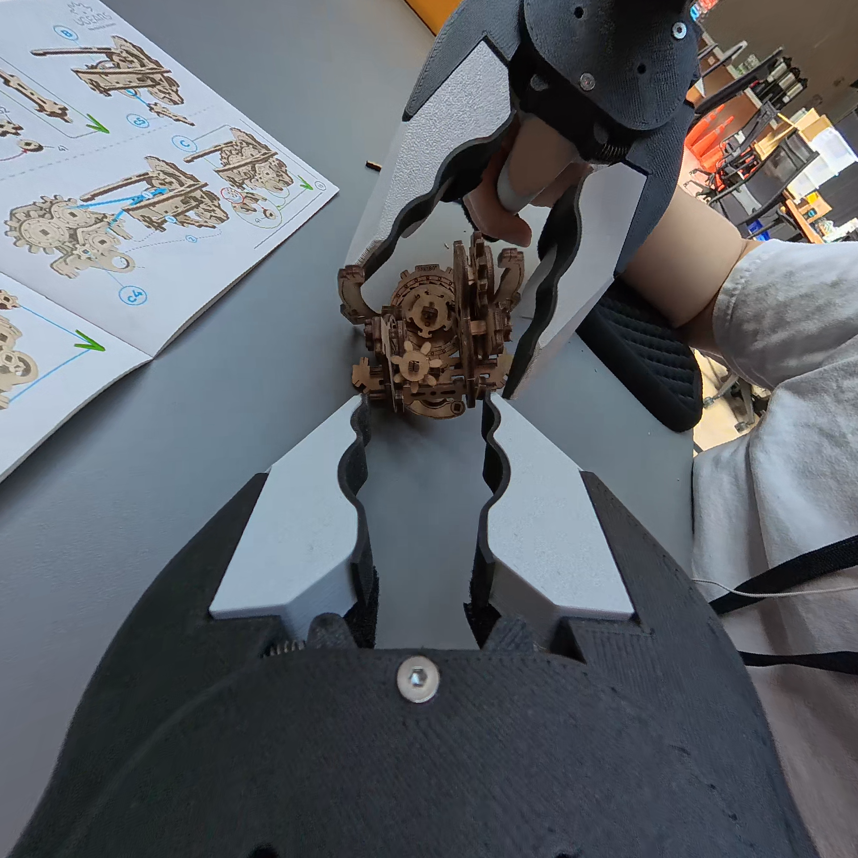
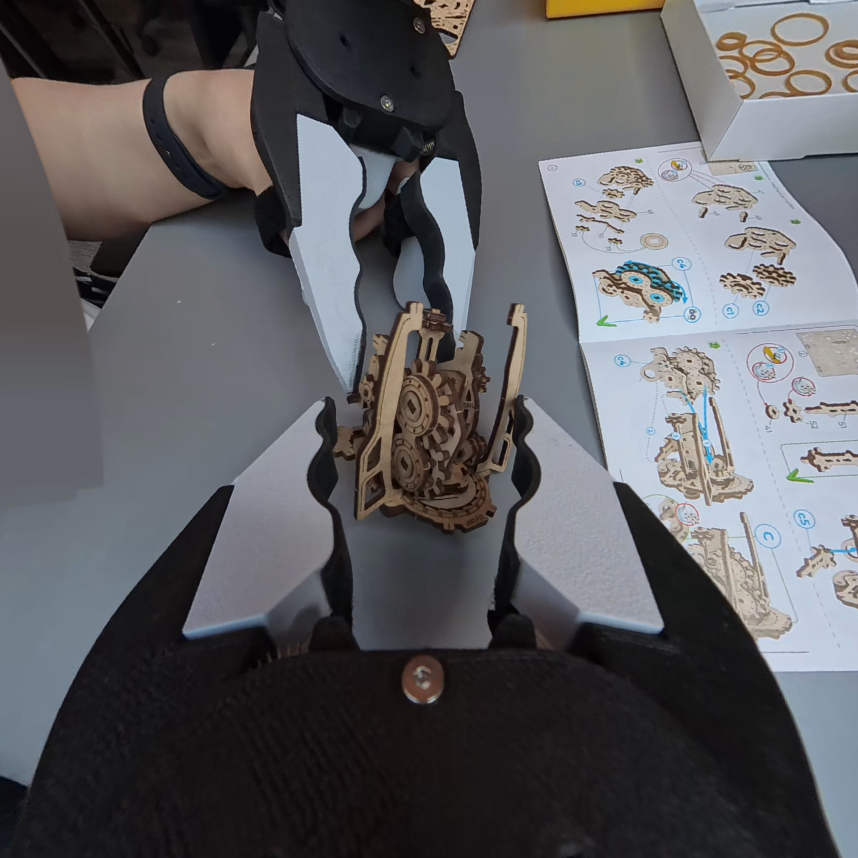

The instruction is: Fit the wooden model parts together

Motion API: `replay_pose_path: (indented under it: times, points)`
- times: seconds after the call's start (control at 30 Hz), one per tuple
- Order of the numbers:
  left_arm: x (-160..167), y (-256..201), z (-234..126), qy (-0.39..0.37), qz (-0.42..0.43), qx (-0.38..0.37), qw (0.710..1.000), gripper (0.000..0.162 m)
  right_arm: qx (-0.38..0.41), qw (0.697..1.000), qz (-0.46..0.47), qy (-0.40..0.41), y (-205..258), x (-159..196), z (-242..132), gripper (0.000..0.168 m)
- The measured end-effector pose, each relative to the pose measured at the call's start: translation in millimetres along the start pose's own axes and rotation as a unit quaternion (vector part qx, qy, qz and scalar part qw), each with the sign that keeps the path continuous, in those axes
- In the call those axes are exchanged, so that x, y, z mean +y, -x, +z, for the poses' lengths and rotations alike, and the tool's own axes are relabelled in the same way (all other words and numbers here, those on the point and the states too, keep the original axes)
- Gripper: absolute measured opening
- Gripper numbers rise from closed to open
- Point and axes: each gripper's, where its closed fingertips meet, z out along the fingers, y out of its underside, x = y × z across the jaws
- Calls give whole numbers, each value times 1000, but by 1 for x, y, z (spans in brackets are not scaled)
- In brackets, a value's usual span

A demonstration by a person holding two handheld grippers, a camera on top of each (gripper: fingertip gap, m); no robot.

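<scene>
Wooden model (image 2: 432,427) on desk (image 2: 209,371), between both sets of open jaws; neither grips. Step: bracing assembly. Next: close right gripper (image 2: 425,408) on side frames.

Both grippers crowd the wooden model (image 2: 432,427) from opposite sides, closing off those approaches. Open grey table (image 1: 139,534) lies left of it up to the instruction booklet (image 1: 139,185); the white box (image 2: 761,93) stands well apart.

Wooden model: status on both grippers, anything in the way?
Left gripper open at the wooden model. Right gripper open, flanking it. Model tilted on the table. Nothing blocking; instruction booklet off to the side.
</scene>
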Motion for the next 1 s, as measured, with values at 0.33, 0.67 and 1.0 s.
replay_pose_path:
  times: [0.33, 0.67, 1.0]
  points:
    - [-1, 2, -2, -11, -35, 10, 999, 47, 16, 1000, -15, 1, -6, 2, -3, 75]
    - [1, 3, -6, -11, -43, 12, 999, 50, 19, 1000, -17, -1, -8, 3, -5, 71]
    - [-6, 7, -16, -43, -53, 6, 998, 44, 25, 999, -27, -2, -8, 2, -6, 70]
